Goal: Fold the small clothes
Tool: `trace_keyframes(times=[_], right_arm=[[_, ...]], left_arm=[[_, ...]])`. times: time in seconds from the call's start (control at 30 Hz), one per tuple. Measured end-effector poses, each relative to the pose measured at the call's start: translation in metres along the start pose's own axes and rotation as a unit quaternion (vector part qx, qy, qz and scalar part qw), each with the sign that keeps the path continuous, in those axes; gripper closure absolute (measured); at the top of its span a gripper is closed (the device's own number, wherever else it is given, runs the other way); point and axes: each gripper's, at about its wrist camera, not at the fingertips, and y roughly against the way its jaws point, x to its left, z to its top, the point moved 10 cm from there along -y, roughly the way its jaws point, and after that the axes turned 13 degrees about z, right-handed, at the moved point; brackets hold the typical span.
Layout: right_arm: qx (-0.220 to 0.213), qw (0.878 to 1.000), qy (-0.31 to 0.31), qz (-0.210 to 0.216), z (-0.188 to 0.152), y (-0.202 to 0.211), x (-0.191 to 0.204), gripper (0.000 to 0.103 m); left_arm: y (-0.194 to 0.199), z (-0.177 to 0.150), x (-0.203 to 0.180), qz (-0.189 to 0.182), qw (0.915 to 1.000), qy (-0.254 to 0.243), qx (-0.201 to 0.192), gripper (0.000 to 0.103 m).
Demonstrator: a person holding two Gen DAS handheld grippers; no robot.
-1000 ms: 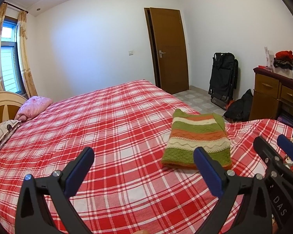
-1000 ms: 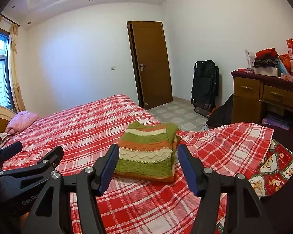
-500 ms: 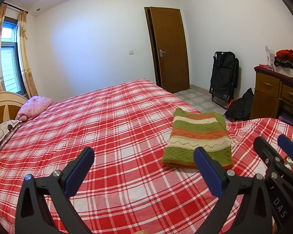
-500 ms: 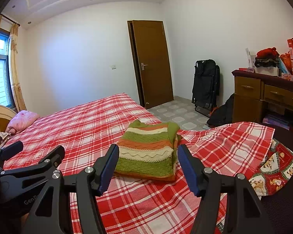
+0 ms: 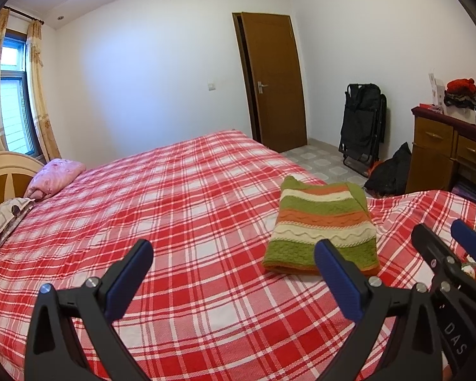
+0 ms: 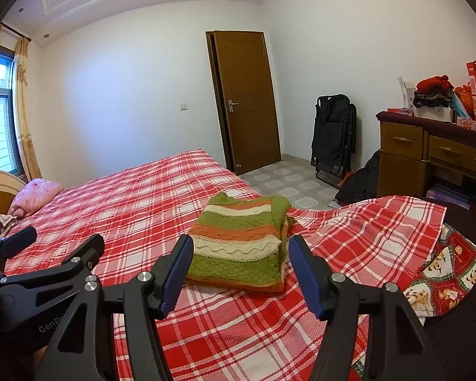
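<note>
Sweater folded on the bed, both my grippers empty above it

The sweater (image 6: 242, 247) lies as a neat striped rectangle on the plaid bed (image 5: 174, 209), near the edge that faces the door, and I judge the fold about done. My right gripper (image 6: 238, 273) is spread wide and hangs just short of its near edge; my left gripper (image 5: 231, 276) is spread too, off to the sweater's left over bare cover. If I tidy anything, I'd lower flat, press the layered right edge lightly, and avoid pinching one layer, which would pull the stack open. Otherwise I'd leave it alone.
</note>
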Motion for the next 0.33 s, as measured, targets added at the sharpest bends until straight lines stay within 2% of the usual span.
trace_keyframes(times=[0.33], right_arm=[[0.006, 1.000, -0.010, -0.001, -0.0039, -0.0018, -0.0042, 0.039]], left_arm=[[-0.0051, -0.0024, 0.0009, -0.001, 0.9999, 0.002, 0.013, 0.000]])
